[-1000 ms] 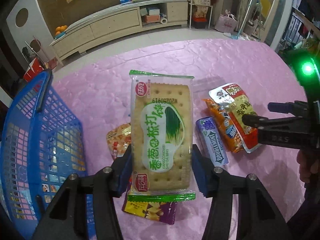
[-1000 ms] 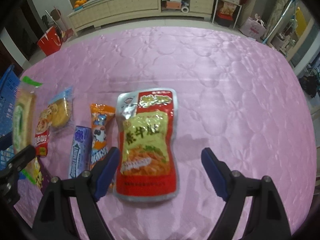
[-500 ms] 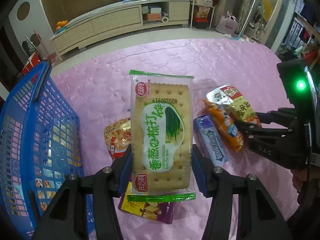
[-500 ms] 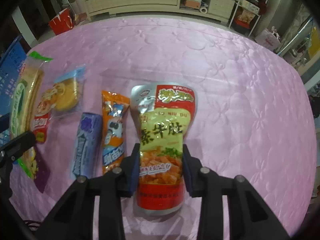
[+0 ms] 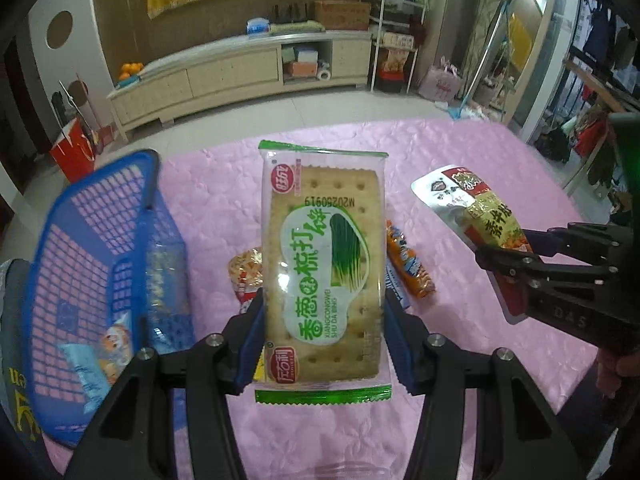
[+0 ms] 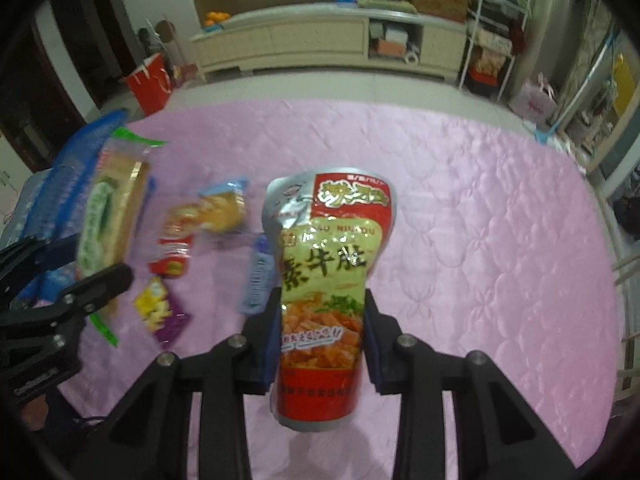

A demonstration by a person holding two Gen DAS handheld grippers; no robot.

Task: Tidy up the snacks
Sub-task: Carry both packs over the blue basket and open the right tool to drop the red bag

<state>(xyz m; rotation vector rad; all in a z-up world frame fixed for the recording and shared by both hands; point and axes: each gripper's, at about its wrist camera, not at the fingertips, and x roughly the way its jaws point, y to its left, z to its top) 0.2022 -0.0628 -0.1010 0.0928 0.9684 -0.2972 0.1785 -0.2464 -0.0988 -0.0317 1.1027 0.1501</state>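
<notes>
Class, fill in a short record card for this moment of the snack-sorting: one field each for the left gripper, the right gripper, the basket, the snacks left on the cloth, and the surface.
Left gripper: shut on green-and-clear scallion cracker packet
Right gripper: shut on red-and-silver foil pouch, lifted off the cloth
Basket: blue plastic mesh basket, some packets inside
Left on cloth: orange wrapper, purple-and-yellow packet, red snack packet, blue gum pack
Surface: pink quilted cloth
</notes>
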